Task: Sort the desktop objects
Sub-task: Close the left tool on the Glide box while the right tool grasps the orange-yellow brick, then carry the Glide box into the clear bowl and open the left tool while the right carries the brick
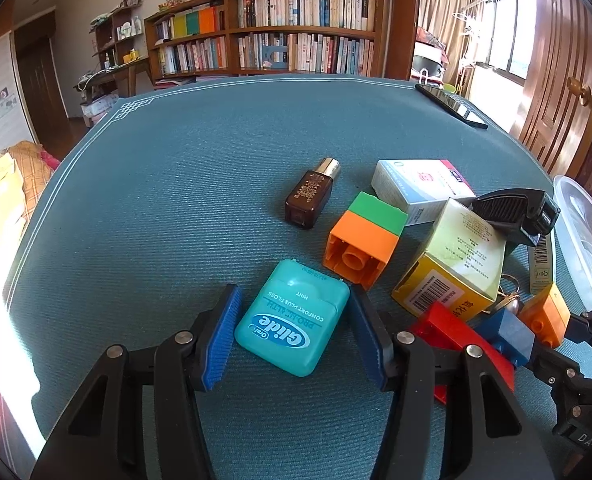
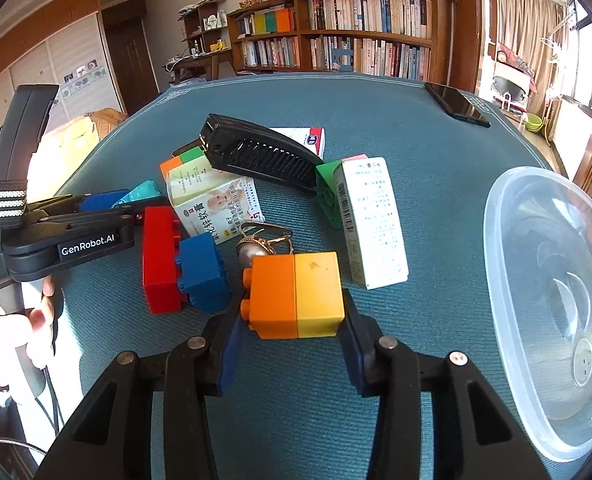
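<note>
My left gripper (image 1: 292, 328) is open, its blue pads on either side of a teal Glide floss box (image 1: 292, 322) lying on the teal mat; the right pad touches it, the left stands just apart. My right gripper (image 2: 294, 336) has its pads against both sides of an orange-and-yellow block (image 2: 296, 294) that rests on the mat. Beside it lie a red and blue block (image 2: 180, 264), a yellow ointment box (image 2: 212, 204), a black clip (image 2: 256, 152) and a white box (image 2: 370, 220).
A clear plastic bowl (image 2: 552, 300) stands at the right. A brown bottle (image 1: 312, 192), an orange-green block (image 1: 362, 238) and a white medicine box (image 1: 420, 188) lie beyond the floss. A black phone (image 2: 456, 104) lies at the far right edge. The left gripper's body (image 2: 68, 236) is at the left.
</note>
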`<state>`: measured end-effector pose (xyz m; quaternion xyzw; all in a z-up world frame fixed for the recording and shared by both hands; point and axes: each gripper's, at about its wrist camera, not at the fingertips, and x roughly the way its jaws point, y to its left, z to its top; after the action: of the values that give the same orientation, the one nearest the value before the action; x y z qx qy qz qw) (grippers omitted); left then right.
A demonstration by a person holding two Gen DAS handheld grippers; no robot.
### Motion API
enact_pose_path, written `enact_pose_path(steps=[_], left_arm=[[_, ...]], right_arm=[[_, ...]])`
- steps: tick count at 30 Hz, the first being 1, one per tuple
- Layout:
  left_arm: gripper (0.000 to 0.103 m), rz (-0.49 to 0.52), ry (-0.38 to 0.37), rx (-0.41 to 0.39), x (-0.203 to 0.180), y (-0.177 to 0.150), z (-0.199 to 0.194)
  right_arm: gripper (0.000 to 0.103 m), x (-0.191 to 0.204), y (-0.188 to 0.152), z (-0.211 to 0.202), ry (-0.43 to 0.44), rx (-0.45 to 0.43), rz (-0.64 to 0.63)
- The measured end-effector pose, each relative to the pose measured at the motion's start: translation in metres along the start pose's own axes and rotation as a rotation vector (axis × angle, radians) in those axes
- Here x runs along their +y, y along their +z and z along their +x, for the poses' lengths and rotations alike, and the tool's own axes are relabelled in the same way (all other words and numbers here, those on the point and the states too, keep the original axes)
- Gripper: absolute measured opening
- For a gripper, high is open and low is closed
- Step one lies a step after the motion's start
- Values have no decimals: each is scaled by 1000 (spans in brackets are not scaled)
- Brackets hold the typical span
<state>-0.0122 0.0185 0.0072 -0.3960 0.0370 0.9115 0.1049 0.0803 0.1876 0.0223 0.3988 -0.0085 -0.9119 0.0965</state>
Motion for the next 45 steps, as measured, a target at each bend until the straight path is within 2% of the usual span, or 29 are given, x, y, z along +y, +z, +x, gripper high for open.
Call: enact_pose_path(steps=[3,12,17,23,36,45], left_arm=[[57,-21,-2,-6,4,-1,-3],[57,-55,5,-66,6,-1,-19],[57,-53,4,-107,3,3,-30],[57,-51,4,-144,-4,9,-44],[57,27,-47,-196,-50,20,-72],[57,95,-122,-205,-104,25,-76]], right_arm=[[47,-1,0,-2,34,-9,19],[47,1,0,-9,44,-33,31],[47,1,2,-15,24,-47,25],[47,-2,6,-33,-13,-111,4],[47,-37,12,-61,-87,-192,32],[47,-78,6,-79,-171,-216,96]])
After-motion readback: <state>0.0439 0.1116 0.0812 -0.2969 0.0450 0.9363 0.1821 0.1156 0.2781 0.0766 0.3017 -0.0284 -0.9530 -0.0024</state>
